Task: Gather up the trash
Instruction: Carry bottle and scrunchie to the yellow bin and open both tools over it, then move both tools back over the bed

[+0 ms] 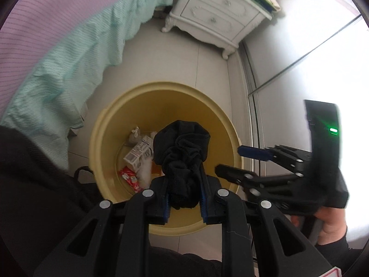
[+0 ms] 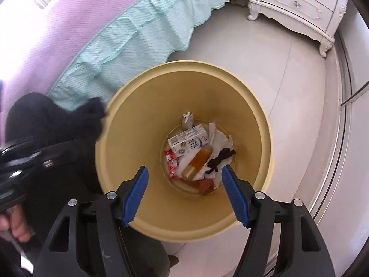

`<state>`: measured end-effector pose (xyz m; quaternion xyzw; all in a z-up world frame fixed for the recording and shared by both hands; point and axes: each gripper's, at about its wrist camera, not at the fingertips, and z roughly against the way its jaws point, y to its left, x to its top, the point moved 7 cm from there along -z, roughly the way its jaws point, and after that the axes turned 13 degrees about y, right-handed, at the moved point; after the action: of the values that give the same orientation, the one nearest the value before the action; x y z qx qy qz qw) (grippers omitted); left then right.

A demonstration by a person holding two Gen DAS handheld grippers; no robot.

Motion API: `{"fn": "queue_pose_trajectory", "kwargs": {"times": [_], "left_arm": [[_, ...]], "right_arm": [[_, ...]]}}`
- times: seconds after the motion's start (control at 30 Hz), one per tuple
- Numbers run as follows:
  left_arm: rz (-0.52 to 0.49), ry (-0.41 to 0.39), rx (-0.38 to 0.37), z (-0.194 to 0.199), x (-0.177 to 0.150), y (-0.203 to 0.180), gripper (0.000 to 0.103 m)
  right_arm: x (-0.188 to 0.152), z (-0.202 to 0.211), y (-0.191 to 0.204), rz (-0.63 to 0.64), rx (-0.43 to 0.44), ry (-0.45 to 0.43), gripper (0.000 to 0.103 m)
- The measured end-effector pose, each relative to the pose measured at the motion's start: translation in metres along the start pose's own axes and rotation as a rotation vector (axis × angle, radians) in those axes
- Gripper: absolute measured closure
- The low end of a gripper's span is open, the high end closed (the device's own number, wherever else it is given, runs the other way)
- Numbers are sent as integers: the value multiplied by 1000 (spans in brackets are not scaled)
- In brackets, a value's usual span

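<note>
We hold a black cloth point(image 1: 182, 159) clamped in the left tongs point(image 1: 185, 204) above the bin point(image 1: 110, 124). Right tongs point(image 2: 184, 192) gape wide, empty, over its near rim. Risk: cloth may snag on the pads at release and drape the rim.

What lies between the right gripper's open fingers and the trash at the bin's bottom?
Nothing: in the right wrist view only the bare yellow wall of the bin separates the right gripper from the trash.
</note>
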<state>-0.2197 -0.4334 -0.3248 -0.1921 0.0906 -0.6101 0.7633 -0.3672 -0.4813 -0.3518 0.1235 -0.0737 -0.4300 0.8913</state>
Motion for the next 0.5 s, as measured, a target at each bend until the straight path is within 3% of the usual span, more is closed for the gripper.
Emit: {"fn": "queue_pose_trajectory", "kwargs": {"times": [0.23,0.3,0.37,0.43,0.5], "left_arm": [[-40,51,1,-22,7,-13,82],[-62,52,2,-25,10,-19,75],[-77,53,-5,-26,12,-23,53],[-93,50,-9,-27,12,-29,49],[-101,50,-22,-26,12,-31,37]], "right_arm": [[-7,13,-14,-31,23,-21,38],[-7,17,-18,-41,24,-29,38],[-7,20,-22,-48,26,-31,38],[-8,23,-27,-57,19,-37,38],[-8,24,-29,-63,19,-36,38]]}}
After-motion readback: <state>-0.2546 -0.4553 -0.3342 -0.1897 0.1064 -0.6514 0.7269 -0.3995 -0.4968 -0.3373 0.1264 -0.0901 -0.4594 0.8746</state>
